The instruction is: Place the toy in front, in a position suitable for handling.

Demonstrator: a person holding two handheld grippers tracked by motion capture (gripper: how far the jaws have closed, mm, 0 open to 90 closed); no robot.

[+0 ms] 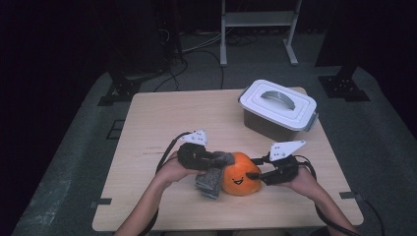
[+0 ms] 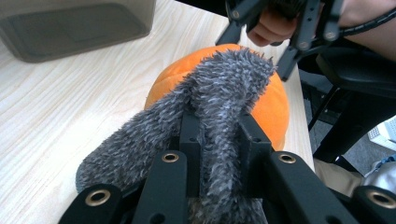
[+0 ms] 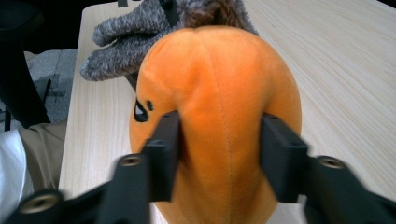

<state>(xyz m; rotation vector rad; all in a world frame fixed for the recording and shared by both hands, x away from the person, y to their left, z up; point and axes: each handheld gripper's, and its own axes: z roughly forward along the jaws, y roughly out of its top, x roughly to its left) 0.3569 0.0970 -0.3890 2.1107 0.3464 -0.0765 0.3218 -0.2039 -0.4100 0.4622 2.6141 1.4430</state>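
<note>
An orange plush toy [image 1: 241, 181] with a small black face lies near the table's front edge. Draped against its left side is a grey furry cloth [image 1: 211, 179]. My left gripper [image 1: 219, 160] comes in from the left and is shut on that cloth [image 2: 224, 79], which bunches up between its jaws [image 2: 217, 123] and lies over the plush [image 2: 273, 109]. From the right, my right gripper [image 1: 253, 173] holds the plush [image 3: 219, 74]: its jaws [image 3: 219, 135] press into both sides of the orange body. Behind the plush the grey cloth [image 3: 126, 46] sticks out.
A grey box with a white handled lid [image 1: 278, 108] stands closed at the back right of the wooden table [image 1: 147, 123]. The same box [image 2: 74, 23] is beyond the plush in the left gripper view. A metal frame [image 1: 258, 19] stands on the floor behind the table.
</note>
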